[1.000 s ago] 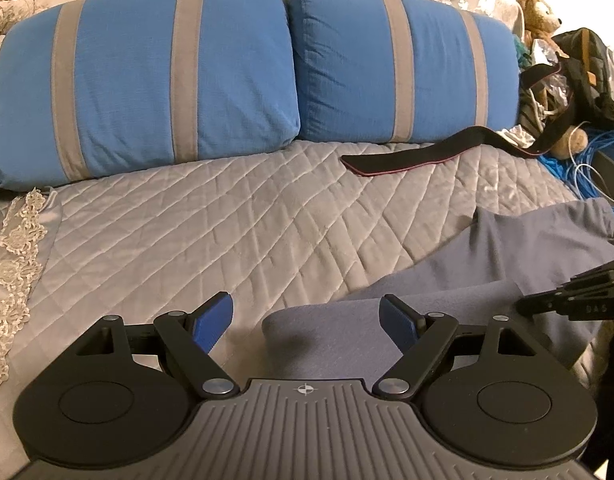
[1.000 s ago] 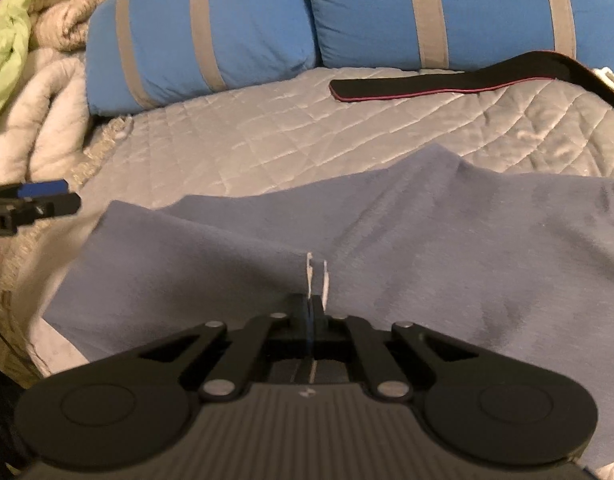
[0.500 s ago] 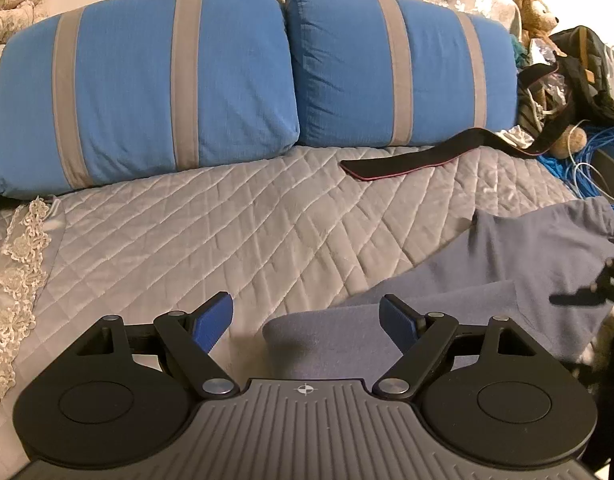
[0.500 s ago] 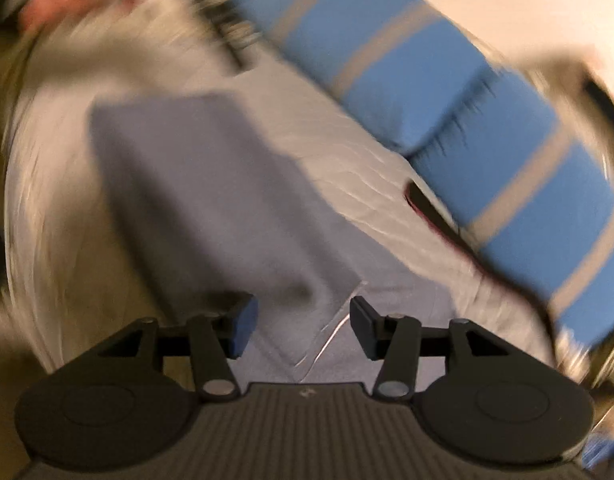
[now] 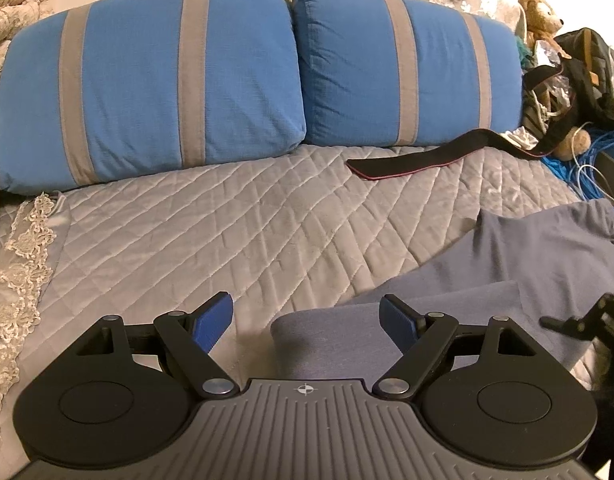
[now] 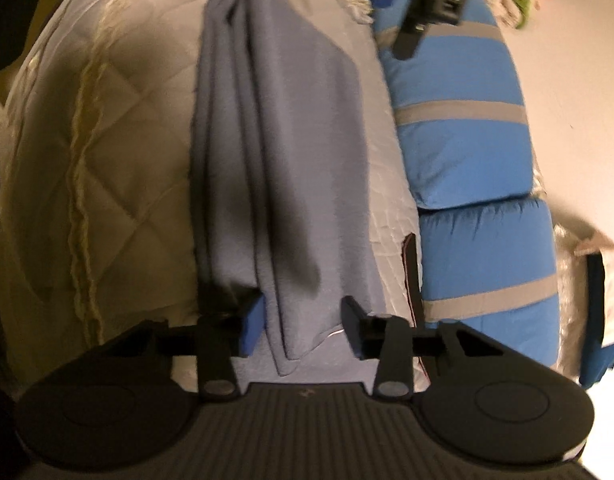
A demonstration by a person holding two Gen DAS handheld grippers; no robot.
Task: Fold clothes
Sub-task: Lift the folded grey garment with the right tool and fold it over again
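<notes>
A grey-blue garment point(image 5: 547, 264) lies on the quilted bed cover point(image 5: 227, 240), folded into a long strip point(image 6: 283, 140) in the right wrist view. My left gripper point(image 5: 307, 320) stands open and still, low over the strip's rounded near end, with nothing pressed between its blue pads point(image 5: 215, 322). My right gripper point(image 6: 303, 328) is rolled onto its side at the strip's other end. Its jaws are closing with the layered cloth edge between them, and a gap still shows at the right pad. From the left wrist camera, the right gripper point(image 5: 579, 324) shows at the frame's right edge.
Two blue pillows with grey stripes point(image 5: 167, 92) line the back of the bed. A black strap point(image 5: 419, 158) lies in front of them. A teddy bear point(image 5: 541, 12), a dark bag point(image 5: 587, 64) and blue cables point(image 5: 587, 168) crowd the far right. Lace trim point(image 5: 23, 264) edges the left side.
My right gripper let go of the garment's edge with the white tag, opened, rolled onto its side and moved to the strip's end. The left gripper has not moved.
</notes>
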